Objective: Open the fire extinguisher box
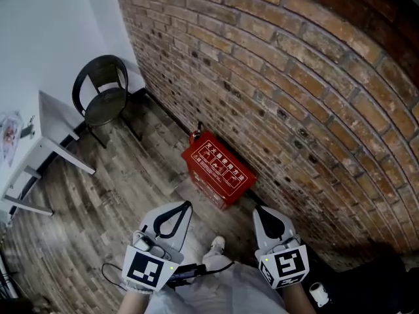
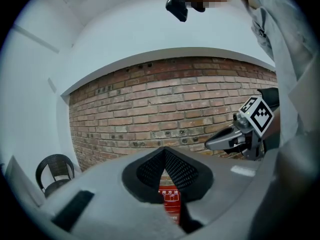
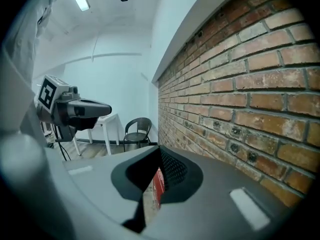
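There was one red metal fire extinguisher box (image 1: 219, 169), with its lid down. It stood on the grey wood-plank floor (image 1: 118, 188), at the floor's edge along the red brick wall (image 1: 294, 77), and it touched the wall or was just beside it. There were also one black round-backed chair (image 1: 103, 90) in the floor's far corner and one white table (image 1: 55, 120) near it.

Two grippers were in view. The left gripper (image 1: 186, 207) and the right gripper (image 1: 259, 210) both had their fingers clenched together on nothing, and both were apart from the box.

The picture's left edge cut the table off. The white print on the lid was too small to read. In both gripper views only a red sliver of the box showed behind the closed jaws.
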Demonstrator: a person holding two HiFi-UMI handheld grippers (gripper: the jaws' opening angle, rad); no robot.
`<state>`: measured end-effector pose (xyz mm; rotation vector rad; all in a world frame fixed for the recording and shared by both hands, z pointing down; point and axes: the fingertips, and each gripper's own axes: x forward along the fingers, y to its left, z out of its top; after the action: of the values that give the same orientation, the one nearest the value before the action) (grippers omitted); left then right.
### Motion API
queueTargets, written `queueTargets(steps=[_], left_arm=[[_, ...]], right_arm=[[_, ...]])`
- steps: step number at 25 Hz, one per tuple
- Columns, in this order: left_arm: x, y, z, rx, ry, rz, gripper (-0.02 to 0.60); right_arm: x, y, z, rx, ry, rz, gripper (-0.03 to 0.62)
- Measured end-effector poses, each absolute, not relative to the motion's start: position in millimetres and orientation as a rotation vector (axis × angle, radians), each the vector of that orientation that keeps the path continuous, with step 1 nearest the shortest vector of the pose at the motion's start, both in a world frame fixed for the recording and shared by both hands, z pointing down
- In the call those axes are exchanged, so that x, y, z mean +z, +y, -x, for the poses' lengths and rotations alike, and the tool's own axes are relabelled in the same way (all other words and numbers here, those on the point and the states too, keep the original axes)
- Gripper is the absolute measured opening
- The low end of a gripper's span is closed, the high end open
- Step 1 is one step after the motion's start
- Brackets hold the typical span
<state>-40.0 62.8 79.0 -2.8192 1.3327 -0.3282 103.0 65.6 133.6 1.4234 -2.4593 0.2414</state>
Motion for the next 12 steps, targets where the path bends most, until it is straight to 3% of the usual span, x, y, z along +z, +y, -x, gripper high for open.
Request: queueTargets(steps=[12], left_arm=[[81.2,17.6,11.2,-0.370,1.294,2.819,0.002]], right_arm=[[149.0,35.9,-122.9,0.305,-2.438,-1.435,0.005]])
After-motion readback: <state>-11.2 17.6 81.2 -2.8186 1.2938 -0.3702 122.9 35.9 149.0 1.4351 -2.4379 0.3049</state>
